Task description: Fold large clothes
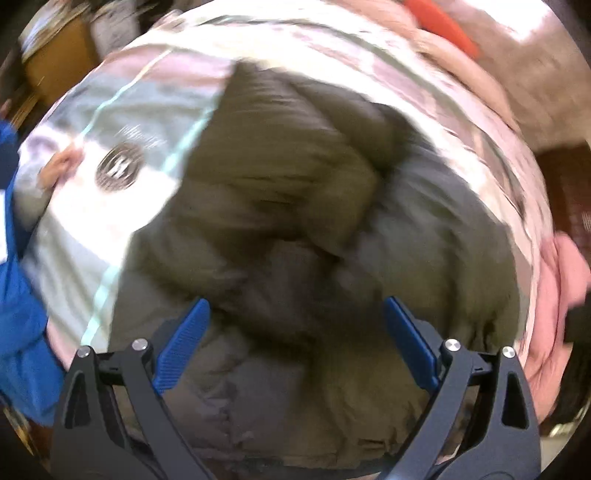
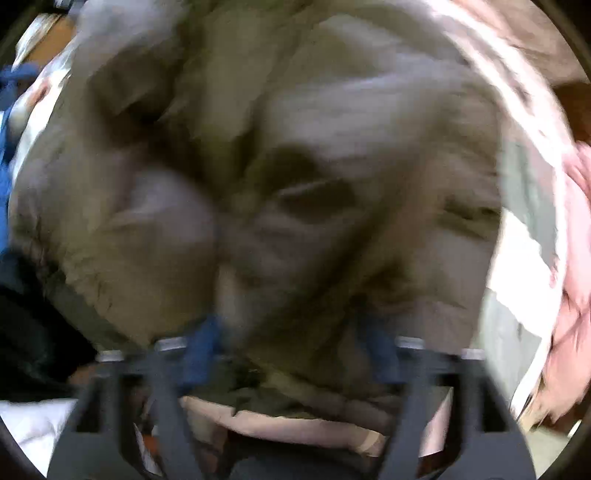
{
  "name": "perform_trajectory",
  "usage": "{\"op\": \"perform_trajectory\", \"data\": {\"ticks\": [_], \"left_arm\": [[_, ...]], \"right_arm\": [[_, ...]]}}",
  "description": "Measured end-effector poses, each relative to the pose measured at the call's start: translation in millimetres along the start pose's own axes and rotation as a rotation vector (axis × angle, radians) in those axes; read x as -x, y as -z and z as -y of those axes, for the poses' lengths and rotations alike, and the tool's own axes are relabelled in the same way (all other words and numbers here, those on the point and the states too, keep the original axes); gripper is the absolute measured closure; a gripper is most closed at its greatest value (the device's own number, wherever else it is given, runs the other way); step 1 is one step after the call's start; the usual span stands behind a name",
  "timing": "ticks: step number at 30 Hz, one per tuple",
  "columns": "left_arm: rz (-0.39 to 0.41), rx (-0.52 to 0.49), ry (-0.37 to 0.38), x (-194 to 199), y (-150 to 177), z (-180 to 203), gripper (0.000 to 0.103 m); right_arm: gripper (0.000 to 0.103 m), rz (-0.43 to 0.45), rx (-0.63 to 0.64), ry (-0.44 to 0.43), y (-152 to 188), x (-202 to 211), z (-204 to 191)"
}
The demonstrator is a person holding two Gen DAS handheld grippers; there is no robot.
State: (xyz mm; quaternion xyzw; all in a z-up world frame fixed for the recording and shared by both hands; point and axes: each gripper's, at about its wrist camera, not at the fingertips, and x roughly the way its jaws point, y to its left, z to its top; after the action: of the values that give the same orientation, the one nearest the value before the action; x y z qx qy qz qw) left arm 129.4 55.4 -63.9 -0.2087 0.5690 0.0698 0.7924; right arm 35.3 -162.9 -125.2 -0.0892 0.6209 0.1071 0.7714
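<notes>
A large olive-grey puffer jacket (image 1: pixel 295 206) lies crumpled on a pale bed sheet (image 1: pixel 92 206) and fills the middle of the left wrist view. My left gripper (image 1: pixel 295 306) is open, its blue fingers (image 1: pixel 184 339) spread wide just above the jacket's near part, holding nothing. In the right wrist view the same jacket (image 2: pixel 295 166) fills the frame, very close and blurred. My right gripper (image 2: pixel 291 332) is open, its blue fingers (image 2: pixel 201 347) spread on either side of a jacket fold; contact cannot be told through the blur.
A blue garment (image 1: pixel 18 325) lies at the left edge and a pink garment (image 1: pixel 561 280) at the right; the pink one also shows in the right wrist view (image 2: pixel 569 277). An orange-red item (image 1: pixel 439 22) lies at the far side. Pale pink fabric (image 2: pixel 295 424) lies under the right gripper.
</notes>
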Motion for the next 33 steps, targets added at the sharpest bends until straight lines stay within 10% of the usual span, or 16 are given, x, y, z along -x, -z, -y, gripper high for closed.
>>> {"op": "perform_trajectory", "data": {"ticks": [6, 12, 16, 25, 29, 33], "left_arm": [[0.099, -0.242, 0.103, 17, 22, 59, 0.007], [-0.173, -0.391, -0.003, -49, 48, 87, 0.020], [-0.260, -0.312, -0.076, -93, 39, 74, 0.020], [-0.060, -0.356, -0.170, -131, 12, 95, 0.009], [-0.016, -0.360, -0.215, -129, 17, 109, 0.012], [0.130, -0.397, -0.252, -76, 29, 129, 0.020]], "right_arm": [[0.014, 0.347, -0.337, -0.085, -5, 84, 59], [0.030, 0.004, -0.172, -0.215, -29, 9, 24], [0.030, -0.039, -0.211, -0.114, -63, -45, 16], [0.030, 0.168, -0.272, -0.009, -133, -69, 42], [0.028, 0.122, -0.220, 0.036, -129, -70, 46], [0.028, 0.138, -0.248, -0.095, -128, -27, 47]]}}
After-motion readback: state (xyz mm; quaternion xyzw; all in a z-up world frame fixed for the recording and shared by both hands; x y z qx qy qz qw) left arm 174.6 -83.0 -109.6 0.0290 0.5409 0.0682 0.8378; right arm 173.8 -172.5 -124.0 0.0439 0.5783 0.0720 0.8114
